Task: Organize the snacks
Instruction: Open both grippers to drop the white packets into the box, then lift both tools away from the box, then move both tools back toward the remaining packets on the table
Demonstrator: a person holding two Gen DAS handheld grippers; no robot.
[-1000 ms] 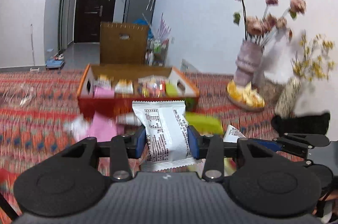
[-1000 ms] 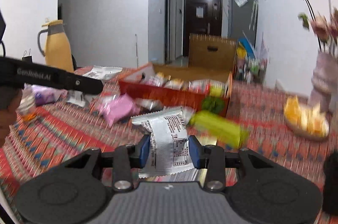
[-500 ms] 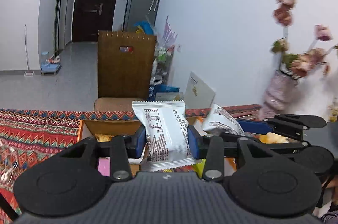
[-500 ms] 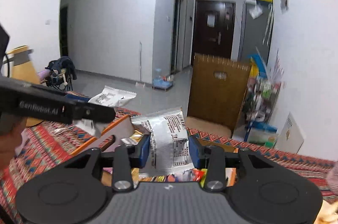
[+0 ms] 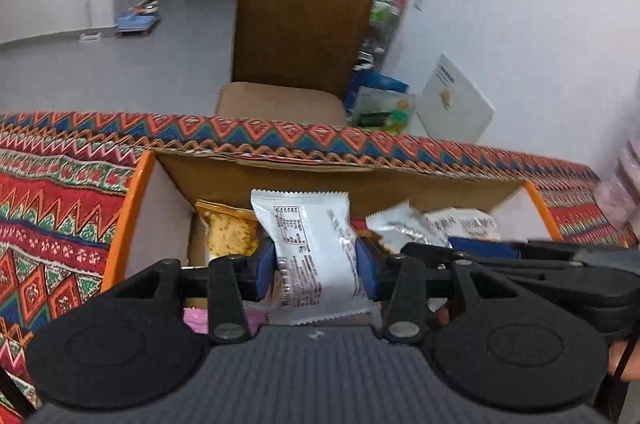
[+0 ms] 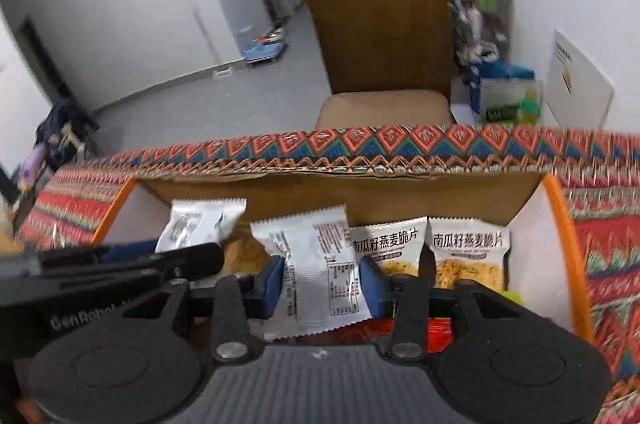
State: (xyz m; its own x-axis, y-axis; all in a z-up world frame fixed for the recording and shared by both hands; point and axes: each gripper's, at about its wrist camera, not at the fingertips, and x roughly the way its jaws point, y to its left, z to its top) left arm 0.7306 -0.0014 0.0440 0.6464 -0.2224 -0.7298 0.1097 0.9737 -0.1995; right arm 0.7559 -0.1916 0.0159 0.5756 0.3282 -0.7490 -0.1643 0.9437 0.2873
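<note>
Snack packets in silver-white wrappers sit clamped in both grippers above an open cardboard box (image 5: 160,220). From the left wrist, the left gripper (image 5: 316,266) has its blue fingers (image 5: 266,268) pressed onto either side of a white packet (image 5: 312,248) printed with a nutrition panel, which stands upright over the left half of the box. From the right wrist, the right gripper (image 6: 322,282) pinches a second white packet (image 6: 320,264) in the same way, slightly tilted, over the middle of the box (image 6: 532,236).

Inside the box, just right of that second packet, two oat-crisp packets (image 6: 468,252) with Chinese lettering stand side by side against the right wall. A yellow-orange cracker packet (image 5: 230,232) leans near the left wall, just beside the left gripper's packet. Something pink (image 5: 196,318) and red wrappers (image 6: 436,330) show lower in the box, mostly hidden by the grippers.

Each gripper appears in the other's view: the right one (image 5: 520,252) reaches in from the right, the left one (image 6: 132,260) from the left, its packet (image 6: 200,224) showing above it.

The box has orange edges and rests on a table under a red, blue and orange zigzag-patterned cloth (image 5: 52,207). Beyond the table's far edge stands a brown chair (image 5: 300,23) with a cut-out handle in its back, on a grey floor (image 5: 100,63), with a white wall (image 5: 520,3) to the right.
</note>
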